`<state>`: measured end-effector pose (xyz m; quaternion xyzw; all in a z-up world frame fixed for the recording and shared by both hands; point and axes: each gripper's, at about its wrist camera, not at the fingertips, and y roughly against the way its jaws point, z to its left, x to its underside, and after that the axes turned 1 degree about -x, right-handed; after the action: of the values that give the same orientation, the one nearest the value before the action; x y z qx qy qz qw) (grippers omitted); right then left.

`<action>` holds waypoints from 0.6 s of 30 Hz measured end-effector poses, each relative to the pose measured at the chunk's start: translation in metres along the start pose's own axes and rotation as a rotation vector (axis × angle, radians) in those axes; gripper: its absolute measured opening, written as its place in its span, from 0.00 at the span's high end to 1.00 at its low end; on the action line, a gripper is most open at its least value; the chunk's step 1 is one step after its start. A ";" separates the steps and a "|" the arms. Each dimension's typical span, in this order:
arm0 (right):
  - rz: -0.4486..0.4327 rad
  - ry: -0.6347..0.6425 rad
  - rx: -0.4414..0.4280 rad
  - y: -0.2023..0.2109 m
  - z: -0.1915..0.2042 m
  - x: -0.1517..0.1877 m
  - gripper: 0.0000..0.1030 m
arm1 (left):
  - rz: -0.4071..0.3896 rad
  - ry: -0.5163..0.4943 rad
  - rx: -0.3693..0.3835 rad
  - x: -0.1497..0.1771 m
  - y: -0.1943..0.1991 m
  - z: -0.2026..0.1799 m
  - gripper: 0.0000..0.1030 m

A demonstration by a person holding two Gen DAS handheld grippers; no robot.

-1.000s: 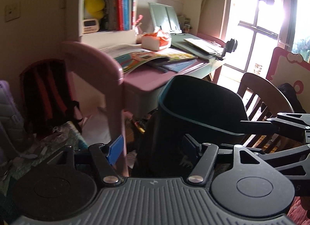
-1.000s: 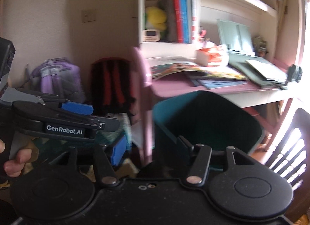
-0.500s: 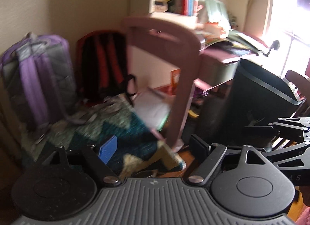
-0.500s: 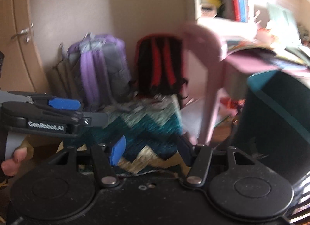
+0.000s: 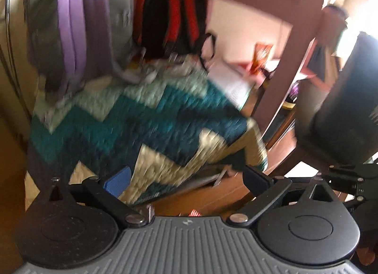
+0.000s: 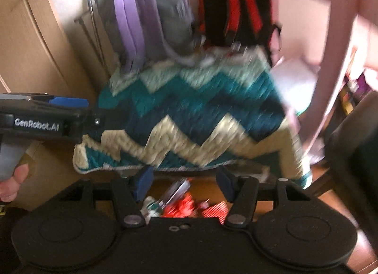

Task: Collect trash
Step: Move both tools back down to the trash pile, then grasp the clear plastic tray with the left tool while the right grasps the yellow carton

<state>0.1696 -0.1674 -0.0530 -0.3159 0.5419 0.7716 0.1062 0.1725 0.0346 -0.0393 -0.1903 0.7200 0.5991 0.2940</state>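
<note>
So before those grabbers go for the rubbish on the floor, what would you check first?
1. Trash in view: ok. Red and white wrappers lie on the floor just ahead of the right hand-held gripper.
2. Right jaws empty and apart: ok.
3. Left hand-held gripper open: ok; its jaws have just been opening, nothing between them.
4. Zigzag blanket clear of the wrappers: cannot tell; its edge hangs close above them.
5. Dark bin within sight: ok, at the right edge of the left view.
6. Sharp view: not ok, both pictures are blurred.
</note>
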 end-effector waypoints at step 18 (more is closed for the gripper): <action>0.493 0.087 0.006 -0.253 -0.030 0.126 0.43 | 0.399 0.006 -0.126 0.107 -0.242 0.081 0.02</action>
<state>0.2111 -0.1178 -0.3301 -0.2068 0.6090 0.7581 -0.1076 0.2592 0.0711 -0.2997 -0.0638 0.7055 0.6886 0.1551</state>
